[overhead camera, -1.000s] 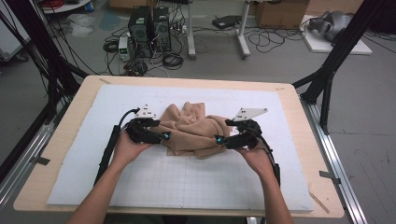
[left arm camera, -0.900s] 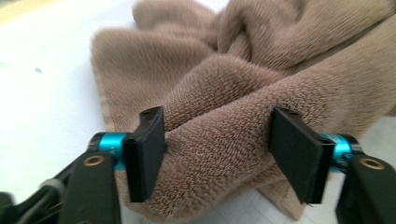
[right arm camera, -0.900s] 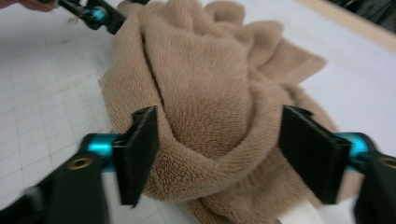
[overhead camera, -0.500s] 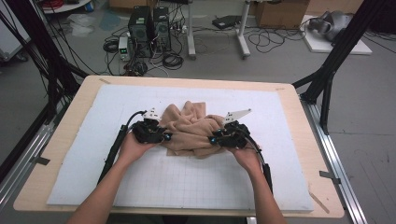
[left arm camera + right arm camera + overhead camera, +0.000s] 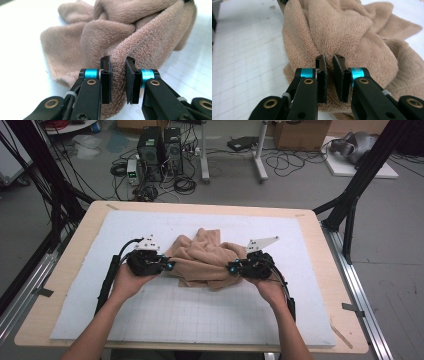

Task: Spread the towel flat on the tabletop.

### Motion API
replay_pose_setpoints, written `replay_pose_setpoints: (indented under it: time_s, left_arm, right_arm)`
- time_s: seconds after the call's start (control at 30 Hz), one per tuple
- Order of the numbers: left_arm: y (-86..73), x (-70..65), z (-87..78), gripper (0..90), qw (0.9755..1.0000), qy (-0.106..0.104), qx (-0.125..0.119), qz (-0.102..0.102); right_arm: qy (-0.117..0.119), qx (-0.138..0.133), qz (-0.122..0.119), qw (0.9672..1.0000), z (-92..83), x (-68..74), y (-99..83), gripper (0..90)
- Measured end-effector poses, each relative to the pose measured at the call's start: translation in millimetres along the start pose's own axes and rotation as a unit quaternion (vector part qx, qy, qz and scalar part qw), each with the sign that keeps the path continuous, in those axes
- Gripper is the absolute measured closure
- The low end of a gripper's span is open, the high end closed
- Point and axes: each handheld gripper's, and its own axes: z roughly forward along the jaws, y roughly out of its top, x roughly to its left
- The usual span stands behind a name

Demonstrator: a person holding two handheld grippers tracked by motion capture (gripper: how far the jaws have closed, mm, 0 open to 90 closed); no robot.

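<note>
While a crumpled tan terry-cloth towel (image 5: 206, 257) lies bunched near the middle of the white gridded mat (image 5: 200, 315), that mat covers most of a pale wooden table top (image 5: 75, 265) with bare wood showing around its edges. Black metal frame struts (image 5: 360, 180) rise at both sides of the table. Beyond its far edge the grey floor holds two black computer towers (image 5: 160, 147), tangled black cables (image 5: 295, 162) and the white legs of a stand (image 5: 260, 155).

At the towel's left side, the left gripper (image 5: 117, 80) has just been closing its jaws, which now pinch a fold of the cloth between the pads. At the towel's right side, the right gripper (image 5: 330, 77) has likewise been closing, and its nearly closed jaws clamp a ridge of towel.
</note>
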Motion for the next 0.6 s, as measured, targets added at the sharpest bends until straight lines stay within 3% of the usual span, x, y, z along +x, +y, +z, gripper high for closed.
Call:
replay_pose_setpoints:
  time_s: [0.13, 0.2, 0.23, 0.27, 0.33, 0.37, 0.4, 0.43, 0.53, 0.6]
  left_arm:
    - [1.7, -15.3, -23.7, 77.8, 0.9996, 0.003, -0.013, 0.023]
    - [1.2, -23.8, -34.5, 77.9, 0.9992, 0.004, -0.016, 0.035]
    - [0.8, -28.4, -40.3, 77.9, 0.9990, 0.005, -0.019, 0.041]
    - [0.3, -32.9, -46.1, 77.9, 0.9987, 0.003, -0.023, 0.046]
    - [-1.4, -42.1, -57.3, 77.9, 0.9980, 0.000, -0.028, 0.056]
    - [-2.5, -46.7, -62.5, 77.9, 0.9977, -0.001, -0.029, 0.061]
    - [-4.0, -51.1, -67.3, 77.9, 0.9974, -0.004, -0.029, 0.066]
    - [-5.8, -55.0, -71.4, 77.8, 0.9972, -0.009, -0.029, 0.068]
    - [-13.5, -67.1, -79.9, 77.8, 0.9969, -0.016, -0.028, 0.072]
    - [-22.2, -75.1, -81.8, 77.8, 0.9965, -0.024, -0.025, 0.076]
  right_arm:
    - [0.006, -0.001, -0.017, 0.9998, -6.8, 14.3, 4.8, 82.3]
    - [0.018, -0.001, -0.032, 0.9993, -14.7, 31.0, 8.1, 82.2]
    - [0.018, -0.001, -0.032, 0.9993, -14.7, 31.0, 8.1, 82.2]
    - [0.022, 0.001, -0.048, 0.9986, -20.0, 44.8, 9.9, 82.2]
    - [0.023, 0.003, -0.055, 0.9982, -22.7, 51.9, 10.6, 82.2]
    - [0.028, 0.006, -0.067, 0.9973, -28.0, 66.6, 10.8, 82.2]
    - [0.028, 0.006, -0.067, 0.9973, -28.0, 66.6, 10.8, 82.2]
    - [0.032, 0.010, -0.080, 0.9962, -32.4, 81.1, 9.1, 82.2]
    - [0.039, 0.014, -0.087, 0.9954, -34.7, 92.6, 6.2, 82.2]
    - [0.039, 0.029, -0.098, 0.9940, -34.4, 110.9, -3.5, 82.2]
